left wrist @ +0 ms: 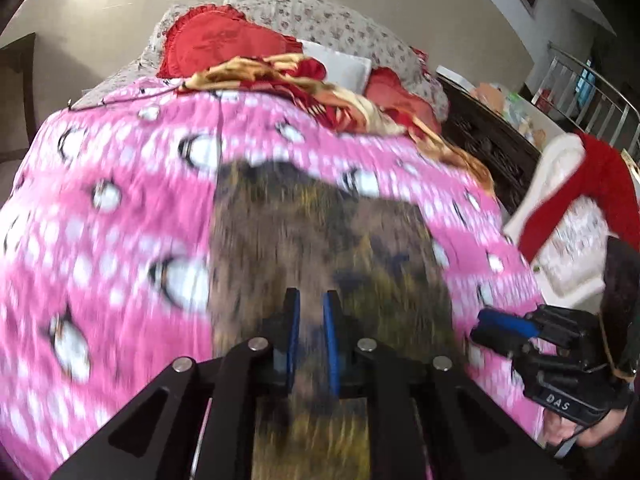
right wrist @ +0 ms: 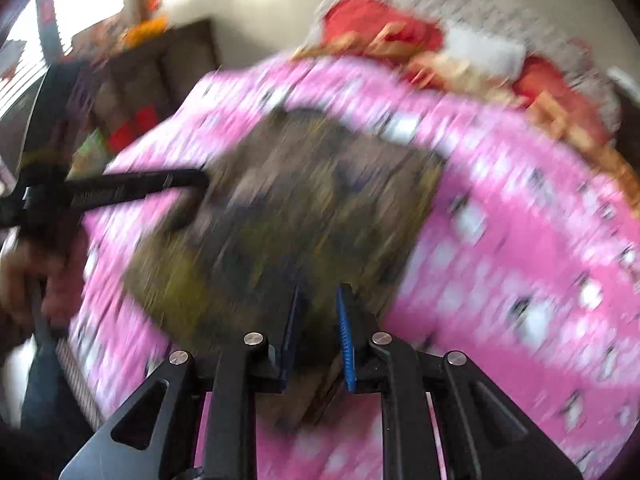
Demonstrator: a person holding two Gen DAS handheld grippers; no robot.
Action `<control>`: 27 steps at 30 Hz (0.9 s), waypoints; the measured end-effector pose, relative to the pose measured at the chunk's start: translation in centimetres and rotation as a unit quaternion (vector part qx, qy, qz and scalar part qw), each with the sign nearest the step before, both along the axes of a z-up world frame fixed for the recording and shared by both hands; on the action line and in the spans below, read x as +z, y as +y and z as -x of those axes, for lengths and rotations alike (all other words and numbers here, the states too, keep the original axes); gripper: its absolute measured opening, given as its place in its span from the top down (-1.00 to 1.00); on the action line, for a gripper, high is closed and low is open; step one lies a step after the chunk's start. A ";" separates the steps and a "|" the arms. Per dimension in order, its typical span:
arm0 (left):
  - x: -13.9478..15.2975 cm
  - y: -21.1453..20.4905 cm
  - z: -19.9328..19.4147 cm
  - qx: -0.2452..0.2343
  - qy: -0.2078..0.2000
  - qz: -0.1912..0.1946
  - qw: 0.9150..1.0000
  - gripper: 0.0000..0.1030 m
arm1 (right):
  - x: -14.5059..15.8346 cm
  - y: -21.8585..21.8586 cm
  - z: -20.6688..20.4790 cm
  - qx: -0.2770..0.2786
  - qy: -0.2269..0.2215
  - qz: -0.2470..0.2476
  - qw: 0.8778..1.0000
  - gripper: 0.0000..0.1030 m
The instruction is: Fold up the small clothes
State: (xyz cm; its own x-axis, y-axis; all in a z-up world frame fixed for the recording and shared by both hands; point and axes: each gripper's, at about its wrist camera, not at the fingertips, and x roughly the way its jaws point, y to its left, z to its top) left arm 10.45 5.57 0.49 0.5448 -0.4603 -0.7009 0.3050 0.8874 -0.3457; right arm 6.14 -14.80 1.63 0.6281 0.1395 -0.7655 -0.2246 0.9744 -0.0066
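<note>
Just one brown garment [left wrist: 304, 240] on one pink blanket [left wrist: 100, 208].

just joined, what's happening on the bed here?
A person is folding a small brown-olive mottled garment on a pink penguin-print blanket spread over a bed, with a handheld gripper in each hand. The left gripper has its jaws nearly closed with the garment's near part between them. The right gripper is likewise narrowed over the garment's near edge. Both views are blurred, so whether either actually pinches fabric is unclear. Red pillows and loose bedding lie at the far end.
</note>
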 end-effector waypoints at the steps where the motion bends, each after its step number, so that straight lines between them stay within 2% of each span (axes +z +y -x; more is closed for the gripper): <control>1: 0.1 -0.4 -1.3 0.012 0.002 0.001 1.000 0.71 | 0.1 -0.3 -1.4 -0.022 0.001 -0.007 1.000 0.57; 3: -0.3 -1.0 -4.2 0.038 0.011 0.006 0.999 0.47 | -0.7 -0.4 -4.0 -0.054 0.003 -0.025 0.998 0.57; 5: -1.1 -1.9 -6.6 0.050 0.015 0.004 0.999 0.33 | -2.4 -0.2 -5.6 -0.059 0.016 -0.028 0.998 0.57; 7: -2.5 -3.3 -8.2 0.044 0.026 -0.029 0.998 0.23 | -5.2 -0.2 -6.7 -0.083 0.046 0.019 0.995 0.57; 8: -3.7 -4.1 -9.0 0.035 0.041 -0.049 0.997 0.22 | -5.8 -0.5 -6.5 -0.082 0.042 0.011 0.996 0.57; 9: -5.0 -4.8 -9.5 0.028 0.055 -0.075 0.995 0.22 | -5.7 -0.7 -6.1 -0.074 0.027 0.002 0.997 0.57; 10: -5.4 -5.2 -9.6 0.026 0.051 -0.088 0.994 0.21 | -5.3 -1.1 -5.8 -0.068 0.025 -0.003 0.997 0.57; 13: -4.5 -5.4 -9.1 0.016 0.040 -0.100 0.994 0.14 | -3.4 -2.7 -4.5 -0.066 0.011 -0.026 0.997 0.55; 16: -2.5 -4.3 -7.2 0.003 0.029 -0.085 0.996 0.09 | -1.7 -5.0 -2.3 -0.082 -0.008 -0.025 0.996 0.41; 18: -1.0 -3.2 -4.9 0.008 0.015 -0.098 0.995 -0.38 | -1.3 -6.1 -1.1 -0.083 0.001 -0.028 0.996 0.40; 20: -0.1 -2.3 -2.3 0.029 0.011 -0.132 0.991 -0.63 | -1.0 -6.7 0.6 -0.083 0.021 -0.029 0.996 0.40; 22: 0.5 -1.7 0.8 0.046 0.011 -0.170 0.984 -0.80 | -0.4 -6.6 2.7 -0.070 0.030 -0.032 0.997 0.39; 23: 0.6 -1.7 2.3 0.047 0.021 -0.183 0.982 -1.00 | 0.0 -6.2 4.2 -0.060 0.036 -0.031 0.997 0.39; 25: 0.1 -1.4 5.5 0.066 0.055 -0.203 0.975 -1.00 | 0.9 -5.3 7.5 -0.039 0.044 -0.032 0.998 0.36; 27: -0.2 -1.4 8.2 0.074 0.064 -0.214 0.972 -1.00 | 1.3 -4.8 10.0 -0.035 0.045 -0.028 0.998 0.34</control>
